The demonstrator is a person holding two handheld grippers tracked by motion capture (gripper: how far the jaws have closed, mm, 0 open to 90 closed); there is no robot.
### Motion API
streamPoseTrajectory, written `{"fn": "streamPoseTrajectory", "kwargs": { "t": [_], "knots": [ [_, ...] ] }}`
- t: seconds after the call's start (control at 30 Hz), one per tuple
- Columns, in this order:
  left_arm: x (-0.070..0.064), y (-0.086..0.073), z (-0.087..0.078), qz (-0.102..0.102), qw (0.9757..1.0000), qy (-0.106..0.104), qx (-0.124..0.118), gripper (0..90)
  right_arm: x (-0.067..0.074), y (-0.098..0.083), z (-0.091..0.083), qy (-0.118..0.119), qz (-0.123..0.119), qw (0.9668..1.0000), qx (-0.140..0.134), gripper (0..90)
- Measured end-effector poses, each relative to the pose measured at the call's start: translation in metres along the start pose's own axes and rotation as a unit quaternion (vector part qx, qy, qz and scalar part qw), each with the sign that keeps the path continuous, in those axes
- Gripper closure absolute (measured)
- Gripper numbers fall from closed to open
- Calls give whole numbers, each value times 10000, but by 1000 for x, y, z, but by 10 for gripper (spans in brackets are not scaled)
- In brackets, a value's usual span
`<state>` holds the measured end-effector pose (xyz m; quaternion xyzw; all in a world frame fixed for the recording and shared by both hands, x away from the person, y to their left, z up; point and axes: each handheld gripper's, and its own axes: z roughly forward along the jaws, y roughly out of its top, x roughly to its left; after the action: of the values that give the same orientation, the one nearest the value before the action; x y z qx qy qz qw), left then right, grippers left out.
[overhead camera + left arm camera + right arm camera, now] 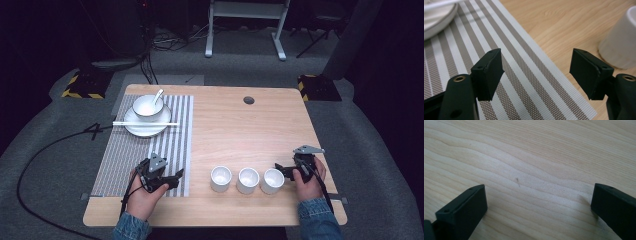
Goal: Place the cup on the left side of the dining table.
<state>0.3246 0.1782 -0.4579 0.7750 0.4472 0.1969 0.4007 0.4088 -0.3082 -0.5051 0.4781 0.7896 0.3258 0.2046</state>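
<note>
Three white cups stand in a row near the table's front edge: left cup (220, 178), middle cup (248, 180), right cup (272, 180). My left gripper (177, 176) rests open on the front right corner of the striped placemat (125, 150), its jaws toward the left cup. In the left gripper view the left gripper (536, 67) holds nothing, and that cup (620, 40) stands beyond its right jaw. My right gripper (279, 169) sits open just right of the right cup, and in the right gripper view it (539, 202) has bare wood between its jaws.
At the far end of the placemat a white plate (145, 129) carries a bowl (147, 106) with a spoon (157, 95). A pair of white chopsticks (145, 123) lies across the plate. The wooden table (250, 130) has a dark round grommet (248, 100) near its back edge.
</note>
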Motion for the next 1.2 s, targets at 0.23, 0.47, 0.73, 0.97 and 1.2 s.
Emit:
{"fn": "streamPoseTrajectory", "kwargs": {
  "t": [0.23, 0.47, 0.73, 0.97, 1.2],
  "knots": [
    [-7, 9, -12, 34, 9989, 67, -464, 257, 0, 0, 0, 0, 0, 10000, 0, 3],
    [-18, 16, -11, 131, 9985, -63, -521, 256, 0, 0, 0, 0, -1, 10000, -1, 3],
    [-45, 32, -5, 398, 9960, -458, -652, 253, 0, 0, 0, 0, 0, 10000, -1, 3],
    [-59, 39, 6, 468, 9946, -640, -668, 231, 0, 0, 0, 0, 0, 10000, -1, 3],
    [-80, 48, 18, 304, 9937, -723, -801, 201, 0, 0, 0, 0, 0, 10000, -1, 3]
  ]
}}
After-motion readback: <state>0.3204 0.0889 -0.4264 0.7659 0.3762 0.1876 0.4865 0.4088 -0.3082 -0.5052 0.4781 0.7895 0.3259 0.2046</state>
